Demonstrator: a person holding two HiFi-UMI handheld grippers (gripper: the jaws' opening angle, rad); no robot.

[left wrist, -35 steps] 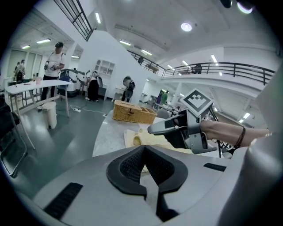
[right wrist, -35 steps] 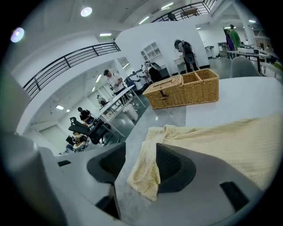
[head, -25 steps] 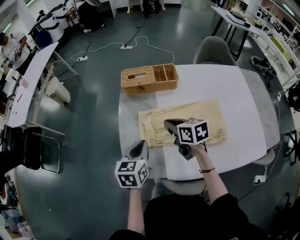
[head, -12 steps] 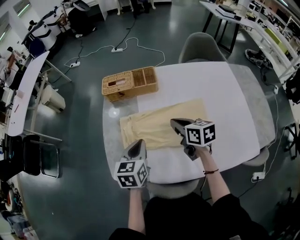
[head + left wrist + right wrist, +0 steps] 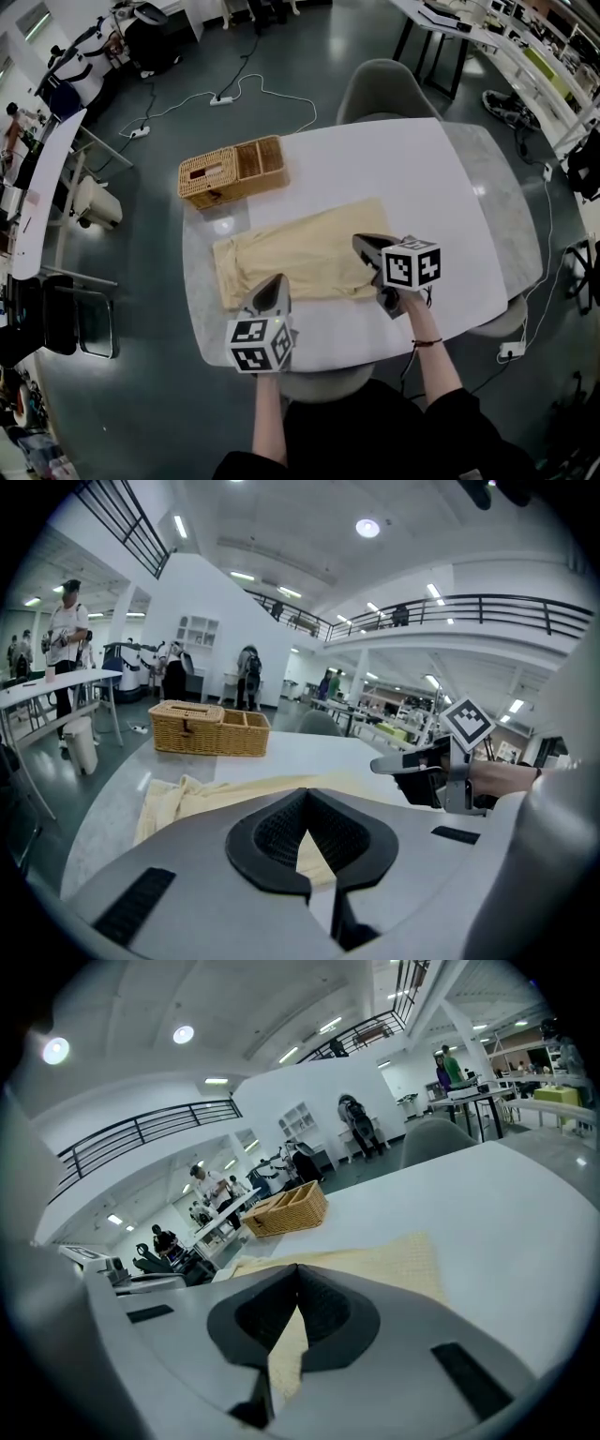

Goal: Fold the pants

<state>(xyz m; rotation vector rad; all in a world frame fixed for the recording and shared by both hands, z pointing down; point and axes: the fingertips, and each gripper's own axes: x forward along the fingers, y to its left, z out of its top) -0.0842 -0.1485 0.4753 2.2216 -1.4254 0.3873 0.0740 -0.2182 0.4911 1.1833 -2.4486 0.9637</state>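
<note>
Where the pants (image 5: 300, 258) lay: spread lengthwise across the near half of the table (image 5: 422, 178), pale yellow, fairly flat at the person's right end and rumpled at the left end
Left gripper (image 5: 274, 281): jaws together with nothing pinched, hovering over the near edge of the pants toward the rumpled end; yellow cloth showed only through the gap behind its tips
Right gripper (image 5: 359, 240): jaws likewise closed and empty, poised above the cloth near the right end, well apart from the left one
Step in hand: judged to be lining up for a grab, since neither tool had hold of the cloth
Doing it well: the jaws would need to part before going down; each should take the cloth at its very edge and catch every layer, one near each end so the span is taut; both should rise together and travel at the same pace so the carried edge lands square on the opposite one; the rumpled left end probably wanted smoothing first, or its creases would be folded in
Risk: a pinch of the top layer alone would likely drag the pants askew
Count, pants: one
Count, grippers: two
Count, basket (image 5: 232, 169): one wicker basket, beyond the pants at the table's far left corner, apart from them
Count, table: one
Count, chair (image 5: 384, 89): one grey one plainly seen at the far side
</note>
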